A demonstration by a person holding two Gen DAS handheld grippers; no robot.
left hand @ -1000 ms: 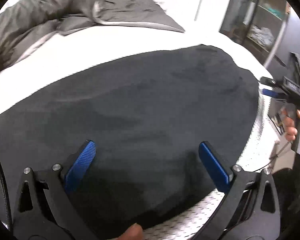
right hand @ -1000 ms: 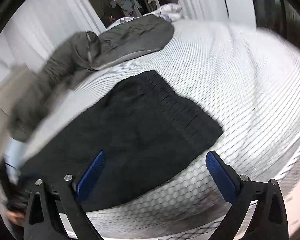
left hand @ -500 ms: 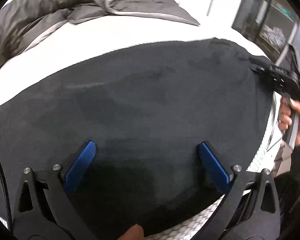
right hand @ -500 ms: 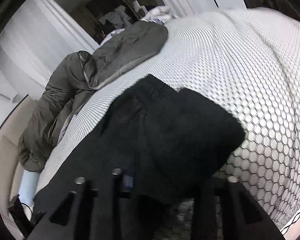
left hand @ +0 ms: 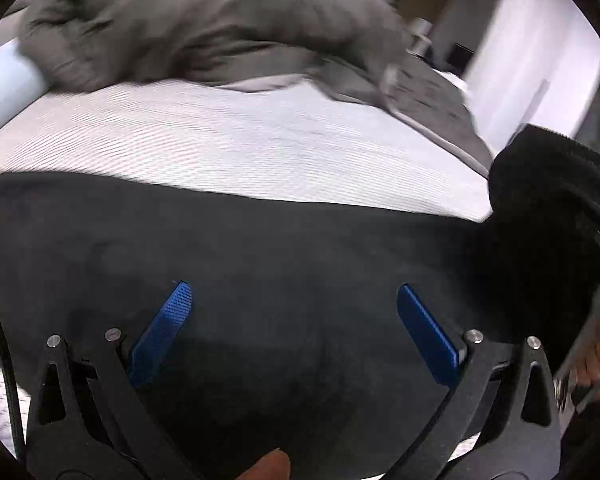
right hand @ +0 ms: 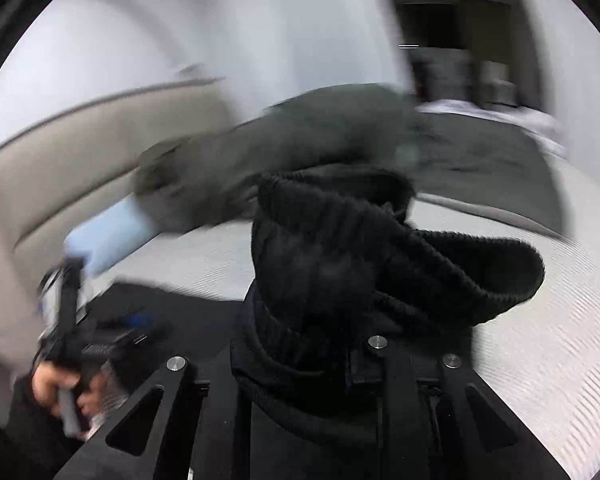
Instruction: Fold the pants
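Observation:
Black pants (left hand: 260, 248) lie spread on the white bed. My left gripper (left hand: 292, 288) hovers open just above them, blue pads wide apart and nothing between them. The ribbed waistband (right hand: 360, 248) stands bunched up off the bed in my right gripper (right hand: 300, 360), whose jaws are closing on it. That fabric hides the right fingertips. In the left wrist view the lifted waistband (left hand: 540, 184) rises at the right edge, above a hand (left hand: 596, 360). The right wrist view shows the left gripper (right hand: 132, 328) low on the left. Both views are motion-blurred.
A grey duvet (left hand: 220, 32) lies heaped across the far side of the bed. A light blue pillow (left hand: 4, 80) lies at its left end. Bare white mattress cover (left hand: 260, 148) runs between duvet and pants. A beige headboard (right hand: 80, 152) stands behind.
My right gripper went from wide open to clamped on the waistband and lifted it off the bed. Both grippers swung sideways and rolled. The left gripper stayed open over the pants.

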